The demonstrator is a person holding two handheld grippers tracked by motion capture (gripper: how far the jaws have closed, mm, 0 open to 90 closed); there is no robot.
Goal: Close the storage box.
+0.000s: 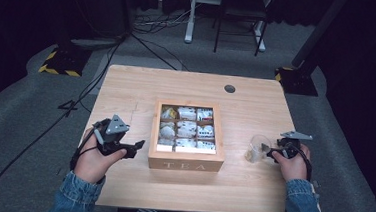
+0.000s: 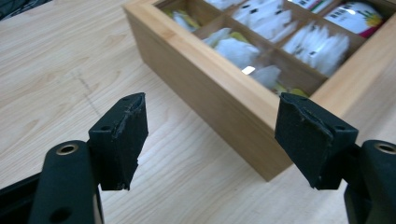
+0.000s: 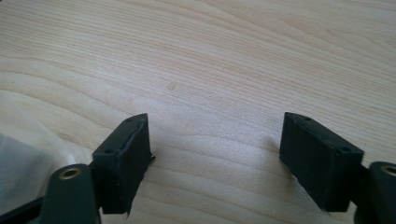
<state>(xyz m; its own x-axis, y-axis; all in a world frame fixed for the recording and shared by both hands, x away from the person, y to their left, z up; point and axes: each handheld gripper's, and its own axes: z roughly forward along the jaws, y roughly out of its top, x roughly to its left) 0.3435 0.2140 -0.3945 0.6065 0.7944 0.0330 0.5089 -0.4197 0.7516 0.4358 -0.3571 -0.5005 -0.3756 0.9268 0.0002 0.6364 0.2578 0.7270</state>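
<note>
Left hand-held gripper (image 1: 132, 147): black, two-jawed, grey three-cornered plate on top; jaws spread wide, nothing between the pads. I read it as released. It sits just left of the square light-wood tea box (image 1: 185, 162), jaws pointing across at the box's left wall, close but apart from it. In the left gripper view the wooden tea box (image 2: 219, 100) runs diagonally ahead, its near corner between the two jaws and beyond them.

Right hand-held gripper (image 1: 275, 153): same make, jaws likewise spread, pads bare in the right gripper view over pale wood-grain surface (image 3: 224, 60). Released. It lies just beside a small clear glass cup (image 1: 258, 149), at the cup's right; whether it touches the glass I cannot tell.

Tea box, item detail: open-topped, divided into a three-by-three grid, compartments stocked with white and printed sachets (image 1: 186, 128); "TEA" lettered on the front wall. It stands mid-surface, squared to the table edge.

Judgement: left hand is nearer the box, right hand nearer the cup; a reach into the box runs rightward from the left hand.
</note>
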